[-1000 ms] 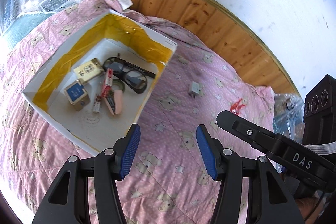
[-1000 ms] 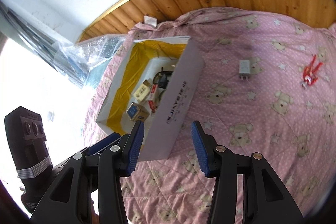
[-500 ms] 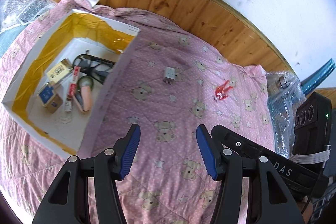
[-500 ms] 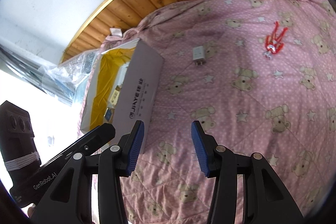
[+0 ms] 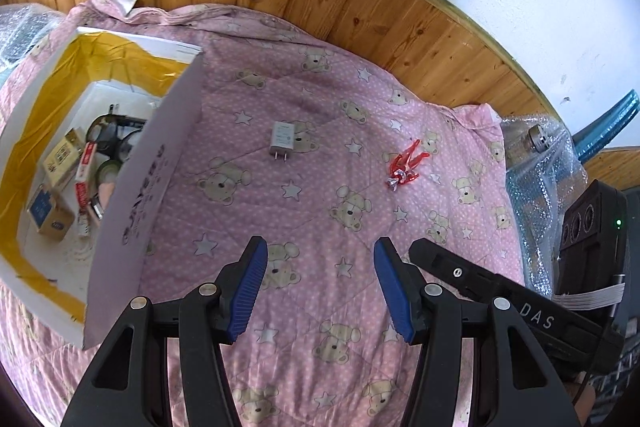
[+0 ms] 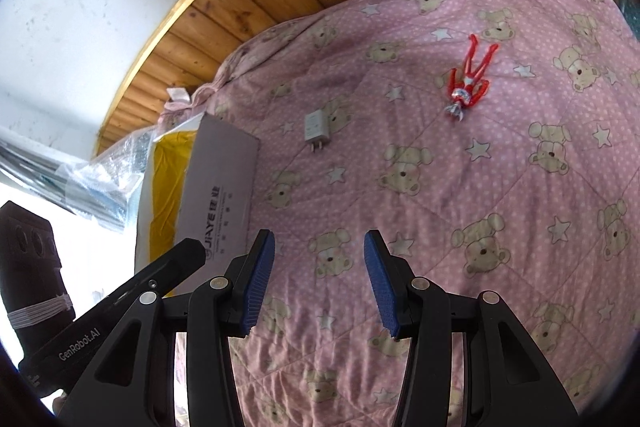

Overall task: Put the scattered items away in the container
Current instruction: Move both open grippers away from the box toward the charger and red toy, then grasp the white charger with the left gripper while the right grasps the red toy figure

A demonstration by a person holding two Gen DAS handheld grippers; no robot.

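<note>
A white cardboard box (image 5: 144, 195) (image 6: 224, 195) lined with yellow tape sits at the left of a pink bear-print quilt (image 5: 344, 211); glasses, small cartons and other bits lie inside it. A white plug adapter (image 5: 281, 139) (image 6: 317, 129) lies on the quilt just right of the box. Further right lies a small red figure (image 5: 405, 167) (image 6: 469, 81). My left gripper (image 5: 318, 287) hangs open over the quilt, nearer me than both items. My right gripper (image 6: 318, 281) is open too, empty, with the box wall at its left.
A wooden headboard (image 5: 360, 7) and white wall run along the far edge of the quilt. Bubble-wrapped bundles (image 5: 536, 179) lie at the right side, plastic-wrapped things (image 6: 104, 179) beyond the box at the left. The other gripper's black body (image 5: 520, 307) shows at the lower right.
Both views have swung rightward, away from the box interior, so the adapter and the red figure now sit nearer the centre. Both grippers stayed open.
</note>
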